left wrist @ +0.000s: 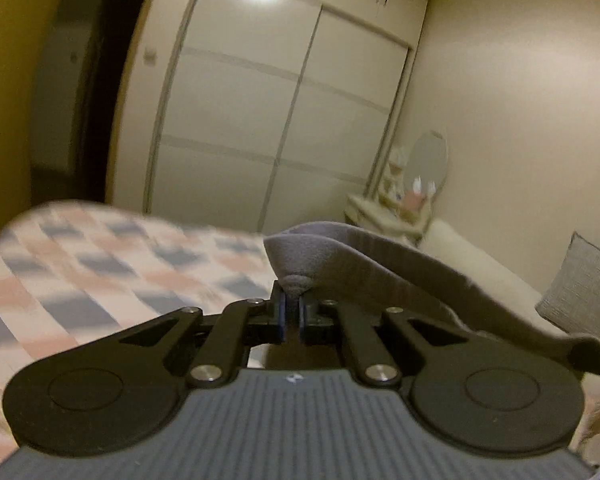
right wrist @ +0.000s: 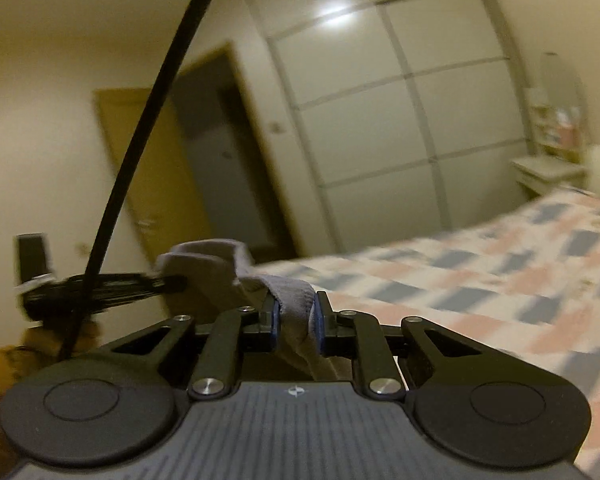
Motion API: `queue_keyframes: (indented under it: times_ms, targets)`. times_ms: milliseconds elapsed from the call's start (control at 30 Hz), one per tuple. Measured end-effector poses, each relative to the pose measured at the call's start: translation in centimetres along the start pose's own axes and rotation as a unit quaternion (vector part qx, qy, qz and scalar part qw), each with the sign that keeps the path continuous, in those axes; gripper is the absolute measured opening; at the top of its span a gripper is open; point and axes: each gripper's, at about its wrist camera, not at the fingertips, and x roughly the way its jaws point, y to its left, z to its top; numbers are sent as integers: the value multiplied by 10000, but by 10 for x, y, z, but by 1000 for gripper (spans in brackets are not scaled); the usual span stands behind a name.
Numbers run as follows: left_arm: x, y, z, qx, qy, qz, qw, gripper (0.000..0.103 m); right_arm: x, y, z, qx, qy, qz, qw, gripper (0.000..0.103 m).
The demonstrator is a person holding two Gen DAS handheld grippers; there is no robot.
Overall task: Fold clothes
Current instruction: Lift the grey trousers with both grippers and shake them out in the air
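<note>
The grey garment (left wrist: 384,268) hangs in the air above the bed (left wrist: 100,264), stretched between your two tools rather than lying on the checked bedspread. In the left wrist view it runs as a band from the left tool (left wrist: 293,316) off to the right, where the other tool's tip shows at the picture's edge. In the right wrist view the same cloth (right wrist: 204,272) bunches between the tools.

Your left tool has its fingers nearly together, pinching only a small nub of fabric at the very tips. That is your weakest point: pull the span tighter and I judge the nub could slide out, dropping that end onto the bed and spoiling the fold line.

Your right tool (right wrist: 296,320) stands a little wider, closed on a thicker gathered wad that runs down between the fingers. A wad like that may hold several layers at once, so the cloth could come down twisted or creased instead of flat.

Both views are smeared, so the tools seem to be moving fast; a quick swing adds to the slip risk at the left tips.

A black cable (right wrist: 140,128) crosses the right wrist view close to the garment and the left tool (right wrist: 112,284). It could snag the cloth or the tool if you sweep that way.

How the rest of the garment hangs below the tools is not shown.
</note>
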Motion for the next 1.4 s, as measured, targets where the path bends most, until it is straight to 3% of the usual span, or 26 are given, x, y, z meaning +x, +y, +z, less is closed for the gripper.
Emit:
queue_keyframes:
  times_ms: [167, 333, 433, 633, 733, 800, 900, 967, 1033, 1133, 1233, 1300, 1400]
  targets:
    - [-71, 20, 79, 403, -856, 213, 9953, 3, 2, 99, 28, -204, -340, 793, 9961, 15]
    - [-141, 14, 154, 774, -1818, 337, 9797, 3, -14, 152, 80, -396, -961, 1432, 9842, 14]
    - [-164, 3, 195, 865, -2210, 280, 9710, 3, -35, 168, 111, -497, -1376, 1663, 9752, 14]
    - [-167, -63, 257, 1261, -2499, -89, 9600, 3, -69, 186, 153, -734, -2045, 1672, 9617, 14]
    - [-129, -105, 255, 1516, -2079, -478, 9652, 3, -84, 180, 157, -700, -2243, 1432, 9614, 14]
    - [-87, -135, 236, 1674, -1565, -753, 9705, 3, -95, 166, 147, -551, -2179, 1155, 9675, 14]
    - [-2, -179, 175, 1750, -339, -1292, 9755, 3, -107, 118, 119, -74, -1871, 485, 9811, 14]
    - [54, -213, 113, 1855, 502, -1453, 9706, 3, -117, 74, 88, 481, -1537, -33, 9869, 14]
    - [106, -248, 46, 1993, 1325, -1575, 9581, 3, -126, 25, 50, 1126, -1149, -596, 9852, 14]
    - [168, -297, -66, 2164, 2444, -1695, 9299, 3, -142, -50, -20, 2100, -504, -1461, 9654, 14]
    - [231, -315, -173, 2223, 3244, -1723, 9031, 3, -161, -123, -86, 2948, 41, -2174, 9305, 14]
    - [270, -325, -212, 2270, 3484, -1748, 8925, 3, -173, -159, -125, 3308, 298, -2535, 9085, 13]
    - [286, -372, -222, 2343, 3401, -1857, 8916, 3, -187, -205, -164, 3607, 520, -2890, 8852, 13]
